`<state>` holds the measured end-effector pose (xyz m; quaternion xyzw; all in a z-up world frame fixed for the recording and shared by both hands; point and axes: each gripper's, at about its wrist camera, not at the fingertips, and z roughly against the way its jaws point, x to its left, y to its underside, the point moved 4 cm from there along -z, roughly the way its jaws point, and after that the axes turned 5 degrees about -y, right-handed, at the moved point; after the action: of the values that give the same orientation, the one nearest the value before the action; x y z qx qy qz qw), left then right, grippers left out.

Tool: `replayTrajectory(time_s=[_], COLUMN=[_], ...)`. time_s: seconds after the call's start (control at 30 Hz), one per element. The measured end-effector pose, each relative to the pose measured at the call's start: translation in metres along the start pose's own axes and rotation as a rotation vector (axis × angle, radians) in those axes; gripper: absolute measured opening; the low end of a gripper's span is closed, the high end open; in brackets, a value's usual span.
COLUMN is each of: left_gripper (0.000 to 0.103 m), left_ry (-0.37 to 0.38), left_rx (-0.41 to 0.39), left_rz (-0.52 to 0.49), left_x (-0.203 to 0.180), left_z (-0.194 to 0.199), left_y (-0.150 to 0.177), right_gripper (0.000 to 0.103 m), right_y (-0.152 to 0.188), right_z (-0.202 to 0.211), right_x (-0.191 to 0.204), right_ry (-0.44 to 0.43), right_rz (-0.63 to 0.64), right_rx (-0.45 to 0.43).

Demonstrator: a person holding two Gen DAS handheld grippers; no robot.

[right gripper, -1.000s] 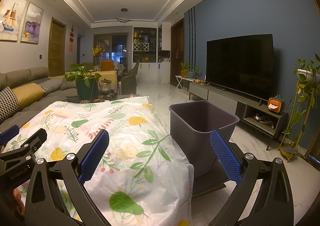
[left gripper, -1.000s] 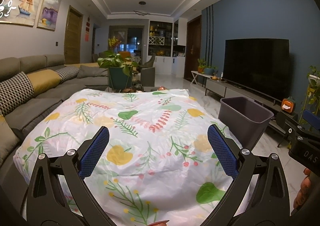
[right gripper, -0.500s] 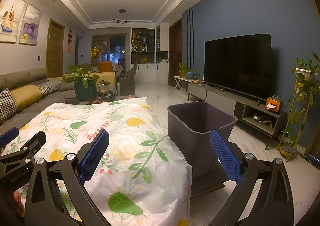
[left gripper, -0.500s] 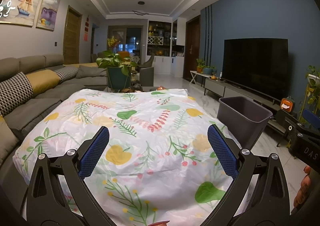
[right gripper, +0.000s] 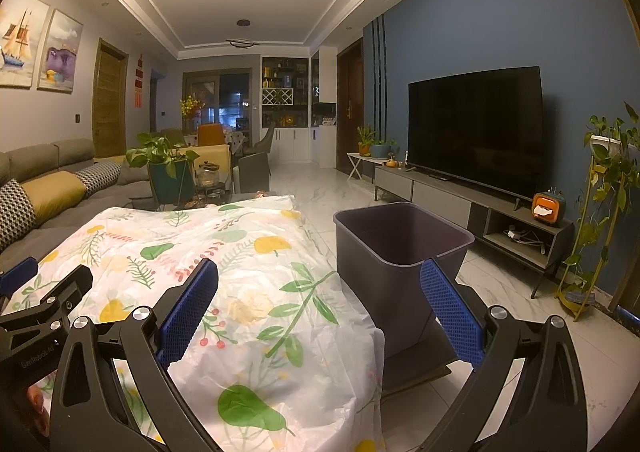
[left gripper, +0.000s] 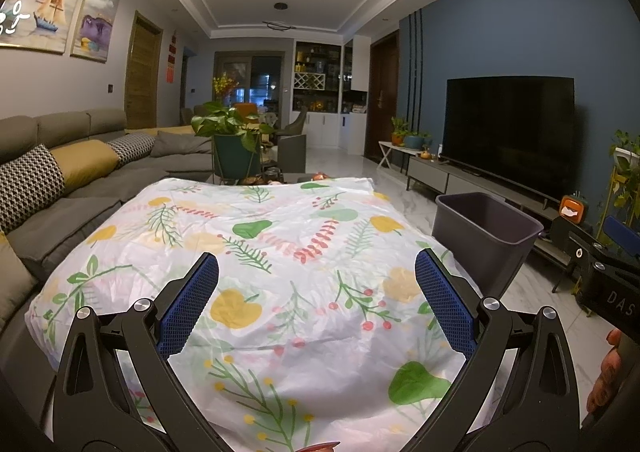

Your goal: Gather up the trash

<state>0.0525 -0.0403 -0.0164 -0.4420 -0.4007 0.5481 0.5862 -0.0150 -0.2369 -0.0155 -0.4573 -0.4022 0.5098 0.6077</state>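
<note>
Trash nowhere in sight: none lying on the floral cloth [left gripper: 280, 236] over the tabletop, none showing in the part of the bin [right gripper: 400, 236] open to view. Bin upright on the floor, just beside the tabletop's right edge, mouth clear.

Left gripper [left gripper: 316, 280] hovering above the near end of the cloth, jaws spread wide, nothing between them. Right gripper [right gripper: 320, 284] held level beside it, nearer the bin, jaws likewise spread and empty.

Since a second ago, almost no change: both views nudged only slightly, bin and cloth sitting nearly where they were, jaws just as wide. No reach begun, no piece picked.

Judged from that: either a pause before the first pickup or a finished sweep, impossible to say which. Far end of the tabletop, beyond the cloth, holding small cluttered items too blurred to name; worth a closer look there before any grasp.
</note>
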Motion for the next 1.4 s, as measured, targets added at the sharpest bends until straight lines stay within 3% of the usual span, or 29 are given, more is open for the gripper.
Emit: replayTrajectory(time_s=[1.4], left_gripper=[0.097], left_ry=[0.005], left_rx=[-0.004], left_rz=[-0.002], left_x=[-0.0029], left_z=[0.0035], left_y=[0.0036], right_gripper=[0.097], right_y=[-0.0023], right_z=[0.0046], right_x=[0.0012], right_ry=[0.003], right_rz=[0.000], right_rx=[0.000])
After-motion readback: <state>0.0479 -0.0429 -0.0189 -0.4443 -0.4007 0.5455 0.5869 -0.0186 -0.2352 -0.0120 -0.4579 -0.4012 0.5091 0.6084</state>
